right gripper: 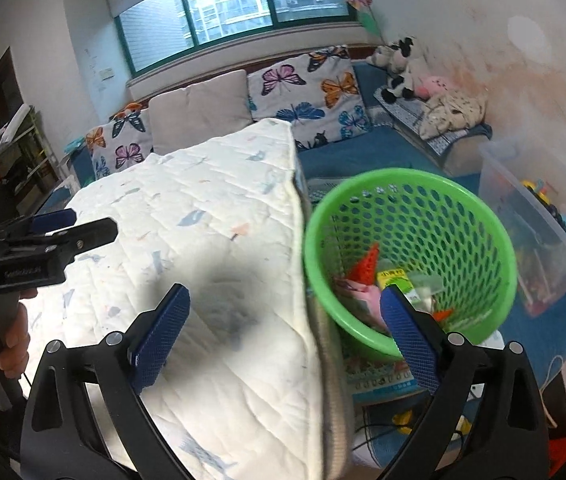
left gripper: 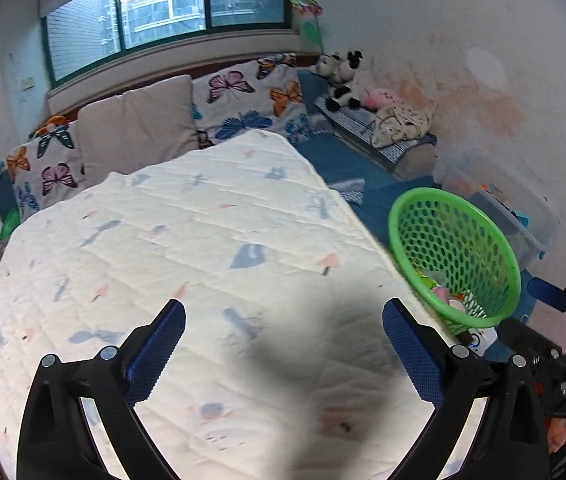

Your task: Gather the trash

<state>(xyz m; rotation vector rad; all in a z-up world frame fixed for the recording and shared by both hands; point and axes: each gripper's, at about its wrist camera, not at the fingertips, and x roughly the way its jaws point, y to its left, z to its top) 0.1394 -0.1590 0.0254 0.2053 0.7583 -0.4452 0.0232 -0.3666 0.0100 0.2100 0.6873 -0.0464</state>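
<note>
Right wrist view: right gripper (right gripper: pixel 285 324) jaws apart, empty; left gripper (left gripper: pixel 283 340) likewise. Round green perforated plastic basket (right gripper: pixel 409 184) holds trash (right gripper: pixel 367 272), beside white quilted table cover (right gripper: pixel 203 220). Risk: nudged basket tips, spills.

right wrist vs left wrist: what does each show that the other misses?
Right wrist only: deep into the green basket, with the red cone-shaped piece, a green-yellow packet and pink scraps; a dark shelf by the left wall; the hand holding the left hand-held gripper.

Left wrist only: a small dark speck on the quilt, and the right hand-held gripper at the right edge.

Both: white quilted cover, basket, butterfly cushions, window, clear bin.
</note>
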